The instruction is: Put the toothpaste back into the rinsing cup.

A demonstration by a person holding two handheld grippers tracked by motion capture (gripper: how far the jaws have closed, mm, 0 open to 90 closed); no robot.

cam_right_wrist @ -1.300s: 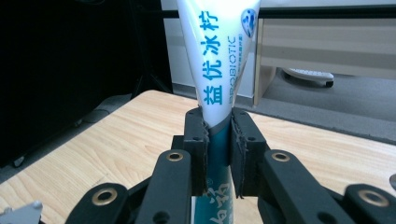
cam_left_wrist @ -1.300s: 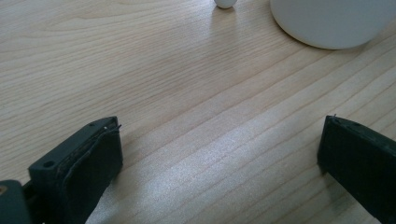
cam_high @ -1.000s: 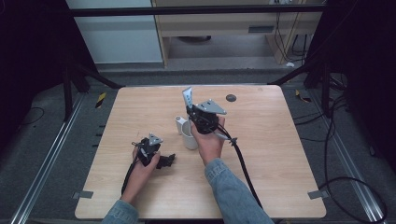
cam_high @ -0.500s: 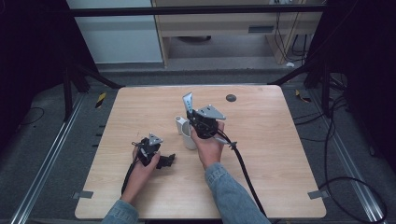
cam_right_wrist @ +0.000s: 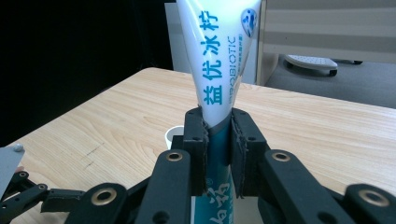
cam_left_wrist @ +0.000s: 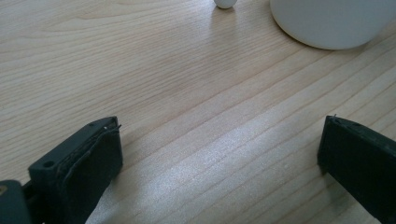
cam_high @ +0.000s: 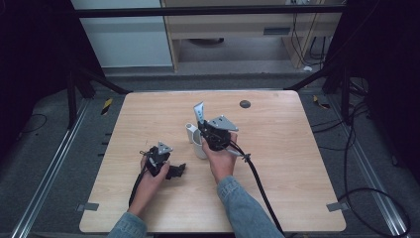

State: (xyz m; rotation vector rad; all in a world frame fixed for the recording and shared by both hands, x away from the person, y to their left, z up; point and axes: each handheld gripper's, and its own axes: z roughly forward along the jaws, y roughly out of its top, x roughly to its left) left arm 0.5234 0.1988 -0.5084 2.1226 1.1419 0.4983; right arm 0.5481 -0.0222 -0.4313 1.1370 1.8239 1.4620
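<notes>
My right gripper [cam_high: 202,124] [cam_right_wrist: 217,122] is shut on a white toothpaste tube [cam_high: 199,111] [cam_right_wrist: 219,60] with blue lettering. It holds the tube upright, flat end up, just above a white cup [cam_high: 199,148] near the table's middle. The tube's lower end is hidden behind the jaws. My left gripper [cam_high: 176,170] [cam_left_wrist: 219,149] rests on the wooden table [cam_high: 287,148] to the left of the cup. It is open, with bare wood between its jaws. The cup's base [cam_left_wrist: 329,23] stands just ahead of it.
A small white object [cam_high: 190,131] [cam_left_wrist: 225,3] stands upright beside the cup. A dark round mark [cam_high: 244,104] lies at the table's far side. The right gripper's cable [cam_high: 257,178] trails back across the table. Metal rails and cables lie on the floor around the table.
The right gripper has come slightly down and toward the person with the tube, closer over the cup. The left gripper has stayed still.
</notes>
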